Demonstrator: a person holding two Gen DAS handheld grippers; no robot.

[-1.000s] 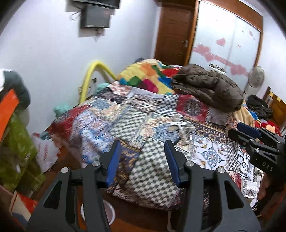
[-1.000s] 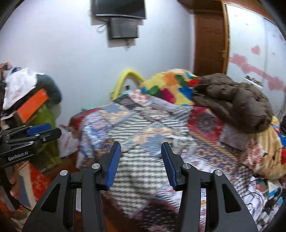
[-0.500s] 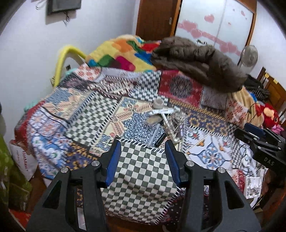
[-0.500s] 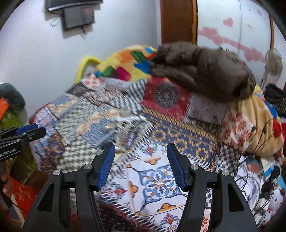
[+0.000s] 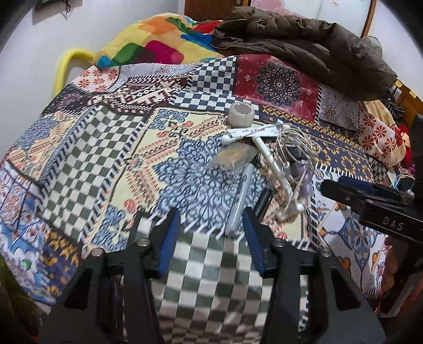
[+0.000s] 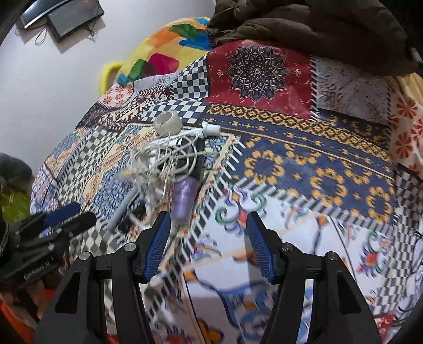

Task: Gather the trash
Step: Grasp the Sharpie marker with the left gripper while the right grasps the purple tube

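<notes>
nothing collected yet: trash pile (image 5: 264,164) lies untouched on bed (image 5: 79,148). left gripper (image 5: 211,238) and right gripper (image 6: 206,246) fingers open, empty, near pile.

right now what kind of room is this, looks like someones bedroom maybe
Most likely a bedroom: a bed under a patchwork bedspread, a colourful pillow and a brown puffer jacket at its far end. Both grippers are open.

bed: patchwork quilt (image 5: 111,148) | wall: white (image 5: 31,47) | door: brown wood (image 5: 208,9)
</notes>
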